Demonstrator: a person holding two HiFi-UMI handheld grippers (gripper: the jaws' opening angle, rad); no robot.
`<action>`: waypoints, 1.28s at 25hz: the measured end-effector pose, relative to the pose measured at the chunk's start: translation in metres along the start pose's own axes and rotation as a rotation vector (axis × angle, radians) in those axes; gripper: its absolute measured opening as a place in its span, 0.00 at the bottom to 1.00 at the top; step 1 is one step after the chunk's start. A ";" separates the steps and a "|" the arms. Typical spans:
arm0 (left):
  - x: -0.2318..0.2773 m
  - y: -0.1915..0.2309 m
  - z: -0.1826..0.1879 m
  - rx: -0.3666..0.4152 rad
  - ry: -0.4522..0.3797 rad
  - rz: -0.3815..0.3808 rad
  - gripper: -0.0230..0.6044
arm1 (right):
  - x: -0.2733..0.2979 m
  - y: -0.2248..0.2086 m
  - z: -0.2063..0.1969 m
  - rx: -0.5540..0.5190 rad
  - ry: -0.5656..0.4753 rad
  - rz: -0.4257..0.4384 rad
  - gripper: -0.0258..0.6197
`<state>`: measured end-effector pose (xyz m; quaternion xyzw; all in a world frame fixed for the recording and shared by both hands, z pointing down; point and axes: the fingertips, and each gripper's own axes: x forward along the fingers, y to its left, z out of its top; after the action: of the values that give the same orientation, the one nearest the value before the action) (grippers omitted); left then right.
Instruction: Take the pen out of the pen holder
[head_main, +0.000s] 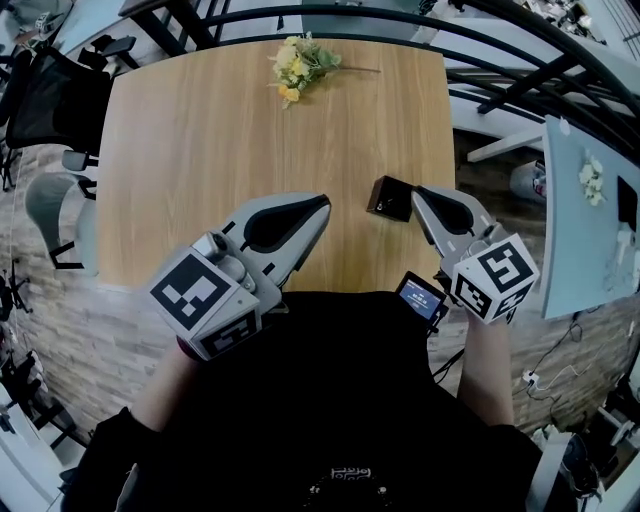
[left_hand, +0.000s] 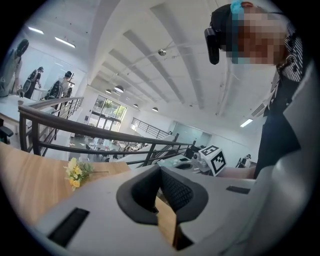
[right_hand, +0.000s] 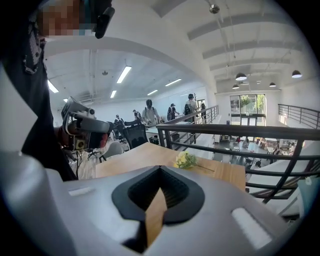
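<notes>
Open run across most of the table (head_main: 200, 150)
Blocked only by yellow flowers (head_main: 298, 64) at the far edge and a dark box (head_main: 390, 198) towards the near right corner.

The table (head_main: 200, 150) is in front of the person. The flowers (head_main: 300, 65) lie at its far edge (a bit right of the middle). The small box (head_main: 390, 198) sits near the front, just left of the right gripper (head_main: 420, 192). The left gripper (head_main: 322, 203) is further left. A railing (head_main: 400, 20) runs behind the table, and a chair (head_main: 50, 90) stands to its left
</notes>
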<state>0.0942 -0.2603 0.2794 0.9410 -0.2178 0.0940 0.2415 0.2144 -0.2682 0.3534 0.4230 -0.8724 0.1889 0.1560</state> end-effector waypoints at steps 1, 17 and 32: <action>0.000 0.000 -0.002 -0.010 -0.001 -0.008 0.01 | 0.001 -0.002 -0.004 0.001 0.009 -0.006 0.04; -0.017 0.020 -0.011 -0.044 0.019 0.022 0.01 | 0.021 -0.014 -0.030 0.059 0.056 -0.022 0.04; -0.020 0.041 -0.010 -0.060 0.019 0.068 0.01 | 0.048 -0.032 -0.061 0.083 0.117 -0.031 0.10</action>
<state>0.0571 -0.2806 0.3000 0.9244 -0.2502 0.1043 0.2683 0.2184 -0.2913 0.4342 0.4309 -0.8466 0.2467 0.1920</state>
